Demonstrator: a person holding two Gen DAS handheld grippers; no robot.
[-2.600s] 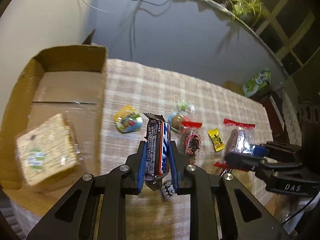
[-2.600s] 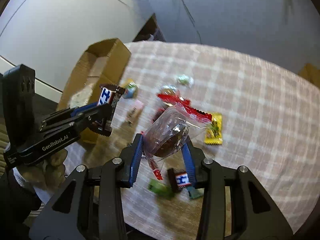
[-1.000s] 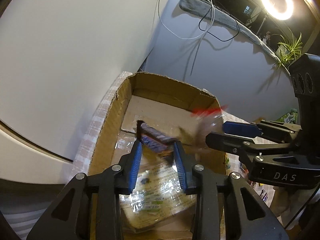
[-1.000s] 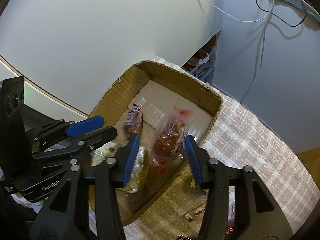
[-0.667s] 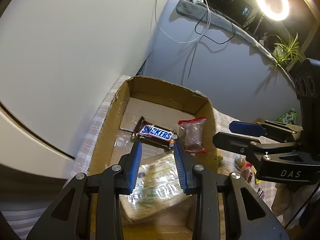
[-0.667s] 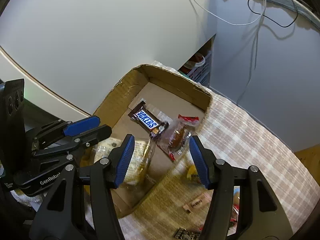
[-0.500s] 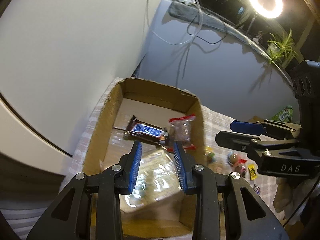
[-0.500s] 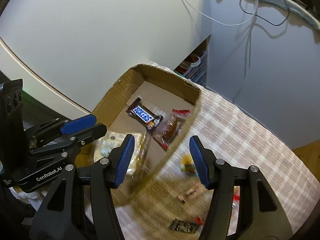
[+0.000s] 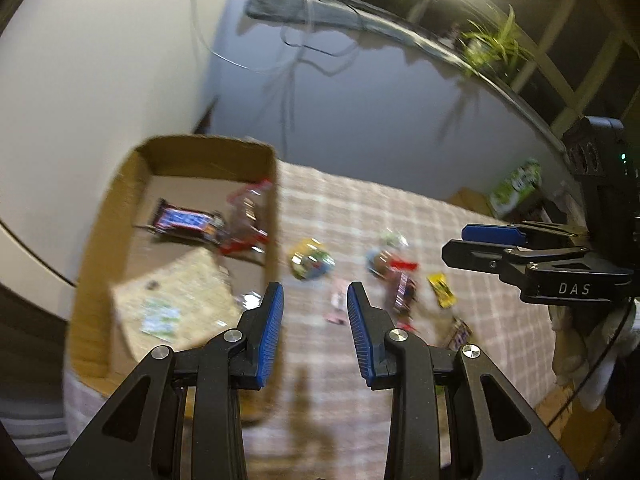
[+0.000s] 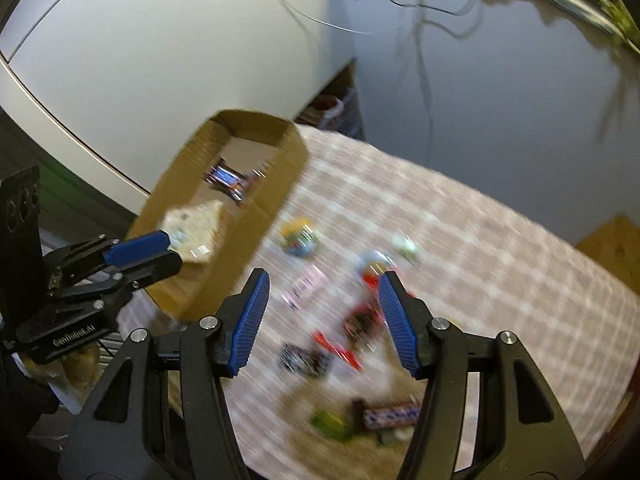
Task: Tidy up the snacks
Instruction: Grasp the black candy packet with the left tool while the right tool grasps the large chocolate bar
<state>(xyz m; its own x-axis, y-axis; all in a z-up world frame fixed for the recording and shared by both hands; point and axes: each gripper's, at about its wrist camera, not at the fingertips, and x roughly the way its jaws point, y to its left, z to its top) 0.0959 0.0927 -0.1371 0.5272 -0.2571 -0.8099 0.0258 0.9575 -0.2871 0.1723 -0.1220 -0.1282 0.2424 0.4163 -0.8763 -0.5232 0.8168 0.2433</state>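
A cardboard box (image 9: pixel 96 240) stands at the table's left end and also shows in the right wrist view (image 10: pixel 276 176). In it lie a Snickers bar (image 9: pixel 184 220), a clear red-sealed cake packet (image 9: pixel 248 208) and a large cracker pack (image 9: pixel 172 300). Several loose snacks lie on the checked cloth: a yellow-blue candy (image 9: pixel 310 264), a red-wrapped one (image 9: pixel 400 284) and a yellow packet (image 9: pixel 442 290). My left gripper (image 9: pixel 315 320) is open and empty above the cloth beside the box. My right gripper (image 10: pixel 320 316) is open and empty above the loose snacks.
The checked tablecloth (image 9: pixel 400 208) covers the table. A white wall and hanging cables are behind the box. A green bag (image 9: pixel 516 188) sits at the far right. A long blue-white bar (image 10: pixel 392 416) and a green candy (image 10: pixel 332 426) lie near the front edge.
Both grippers let go of the Snickers bar and cake packet in the box, then swung right, away from the box and back over the loose snacks. Both views are motion-blurred.
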